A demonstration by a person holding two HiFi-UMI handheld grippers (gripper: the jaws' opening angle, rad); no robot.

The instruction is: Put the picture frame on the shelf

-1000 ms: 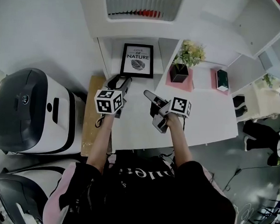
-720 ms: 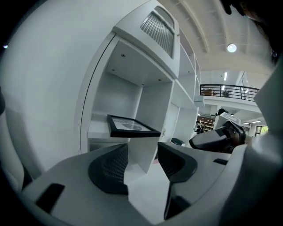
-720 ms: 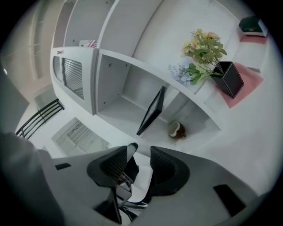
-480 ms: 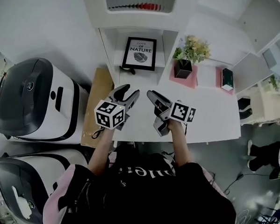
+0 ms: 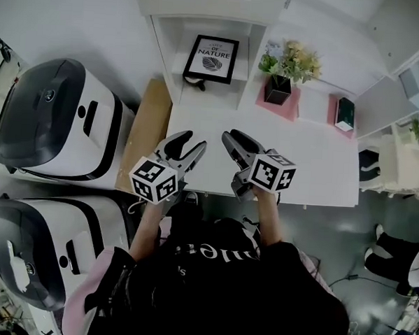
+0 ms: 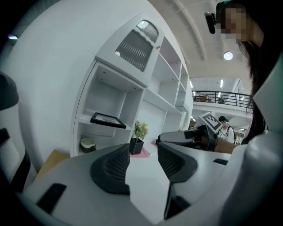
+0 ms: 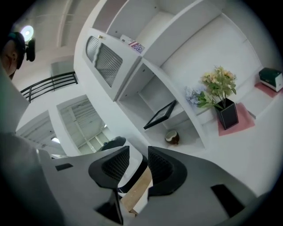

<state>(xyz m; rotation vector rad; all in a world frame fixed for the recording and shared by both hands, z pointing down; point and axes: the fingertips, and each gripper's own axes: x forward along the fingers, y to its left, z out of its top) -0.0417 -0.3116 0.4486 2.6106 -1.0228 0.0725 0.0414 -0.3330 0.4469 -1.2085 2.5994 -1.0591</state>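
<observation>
The black picture frame [image 5: 211, 58] with a leaf print stands in the white shelf's [image 5: 176, 34] open niche, leaning back, touched by neither gripper. The left gripper view shows the frame [image 6: 108, 119] on its ledge, as does the right gripper view [image 7: 160, 114]. My left gripper [image 5: 192, 141] hovers over the near part of the white desk [image 5: 315, 158], well short of the shelf, open and empty [image 6: 142, 161]. My right gripper [image 5: 233, 136] hangs beside it; its jaws are closing with nothing between them [image 7: 138, 163].
A potted plant [image 5: 288, 69] on a pink mat and a green box [image 5: 345, 113] stand at the desk's back. A small round bowl [image 6: 88, 144] sits under the frame's ledge. Two white domed machines [image 5: 51, 120] and a wooden panel [image 5: 145, 128] are at the left.
Both grippers have drawn back from the shelf towards the desk's near edge. The right jaws stand narrower than before. The frame stays in the niche.
</observation>
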